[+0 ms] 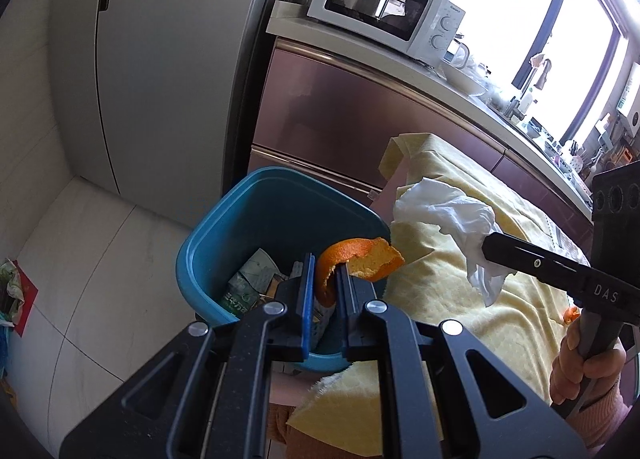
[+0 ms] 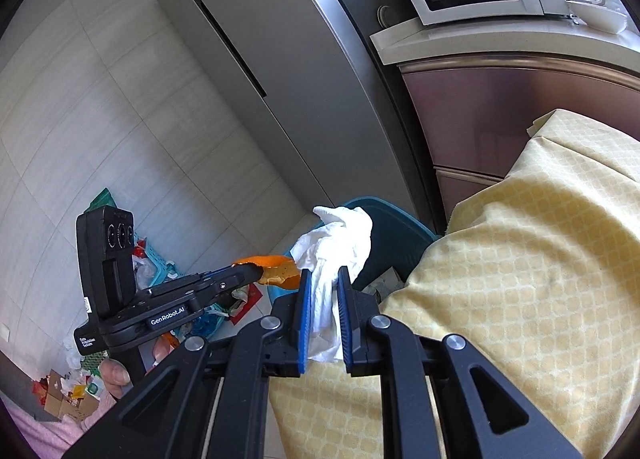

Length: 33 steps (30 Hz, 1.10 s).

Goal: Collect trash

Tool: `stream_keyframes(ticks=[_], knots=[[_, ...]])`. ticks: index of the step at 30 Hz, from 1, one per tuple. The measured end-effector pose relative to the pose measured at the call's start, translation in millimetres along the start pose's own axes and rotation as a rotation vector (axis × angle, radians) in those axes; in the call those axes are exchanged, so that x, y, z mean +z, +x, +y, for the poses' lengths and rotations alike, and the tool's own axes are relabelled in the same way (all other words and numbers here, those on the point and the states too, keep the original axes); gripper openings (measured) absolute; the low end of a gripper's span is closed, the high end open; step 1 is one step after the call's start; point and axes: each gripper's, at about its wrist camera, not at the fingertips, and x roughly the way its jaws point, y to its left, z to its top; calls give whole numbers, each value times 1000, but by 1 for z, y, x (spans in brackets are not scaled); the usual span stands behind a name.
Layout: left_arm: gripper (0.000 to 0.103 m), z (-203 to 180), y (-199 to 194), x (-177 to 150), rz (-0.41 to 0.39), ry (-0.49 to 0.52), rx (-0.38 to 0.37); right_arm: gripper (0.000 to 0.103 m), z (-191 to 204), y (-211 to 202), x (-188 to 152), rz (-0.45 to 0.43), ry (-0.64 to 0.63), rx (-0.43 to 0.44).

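Observation:
My left gripper (image 1: pixel 325 263) is shut on a curled orange peel (image 1: pixel 360 259), held over the open blue trash bin (image 1: pixel 224 227) that stands on the floor beside the table. Paper packaging lies inside the bin. My right gripper (image 2: pixel 325 279) is shut on a crumpled white tissue (image 2: pixel 336 243), which hangs above the yellow tablecloth (image 2: pixel 520 259) close to the bin's rim (image 2: pixel 384 205). In the left wrist view the right gripper (image 1: pixel 486 249) comes in from the right with the tissue (image 1: pixel 444 207). In the right wrist view the left gripper (image 2: pixel 256 271) holds the peel (image 2: pixel 276 271) just left of the tissue.
A tall grey fridge (image 1: pixel 160 59) stands behind the bin, next to a brown cabinet (image 1: pixel 340 111) with a white microwave (image 1: pixel 388 7) on its counter. Loose wrappers and boxes (image 2: pixel 80 387) litter the tiled floor at left. A small orange scrap (image 1: pixel 571 315) lies on the tablecloth.

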Motion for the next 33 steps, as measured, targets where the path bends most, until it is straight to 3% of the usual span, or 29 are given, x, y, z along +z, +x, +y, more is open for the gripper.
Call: stream_keyframes(ticks=[16,33], knots=[[10,5,33,2,43,-20,44,14,2,33,6,63,14,-42],[11,16,82,0,102,-63,27,29,-8,62,7,102,48,-96]])
